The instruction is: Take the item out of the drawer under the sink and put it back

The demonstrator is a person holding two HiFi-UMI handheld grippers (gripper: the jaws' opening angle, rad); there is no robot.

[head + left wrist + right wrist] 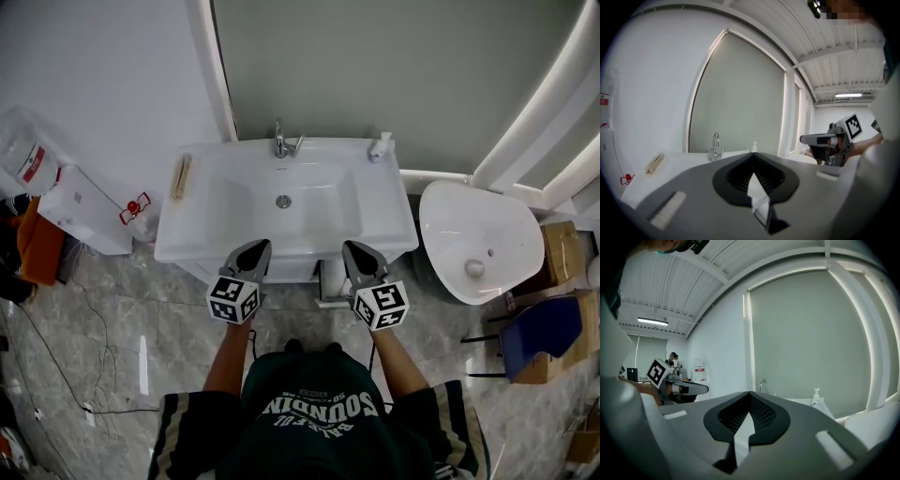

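Note:
From the head view I look down on a white sink (216,202) with a tap (281,142). Under its front edge only a strip of the cabinet front (295,270) shows; no drawer can be made out there and no item is in view. My left gripper (256,247) hovers at the sink's front edge, left of centre, shut and empty. My right gripper (354,248) hangs beside it, right of centre, also shut with nothing held. In the left gripper view the left gripper (752,154) points over the basin toward the tap (715,146). The right gripper view shows the right gripper (749,393) with tips meeting.
A soap dispenser (380,145) and a wooden brush (181,176) rest on the sink's rim. A loose white basin (478,239) lies to the right, with cardboard boxes (562,253) and a blue chair (539,333) beyond. A white box (84,211) stands at the left. Cables (94,328) run over the floor.

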